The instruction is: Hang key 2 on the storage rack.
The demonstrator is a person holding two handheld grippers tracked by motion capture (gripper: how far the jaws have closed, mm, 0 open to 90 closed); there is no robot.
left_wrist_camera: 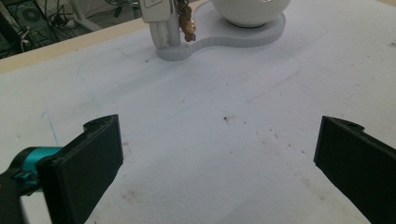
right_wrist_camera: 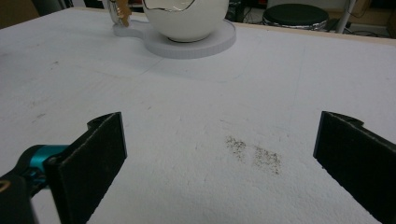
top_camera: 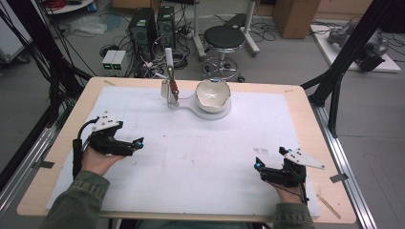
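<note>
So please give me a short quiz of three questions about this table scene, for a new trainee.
1. True or false: the left hand-held gripper holds the bowl.
2. What does the bowl stand on? A) a black tray B) a white base C) the bare wood
3. Fill in: the jaws of the right hand-held gripper are ____.

Key: 1 false, its jaws are apart with nothing between them. 2 B. 3 open.
</note>
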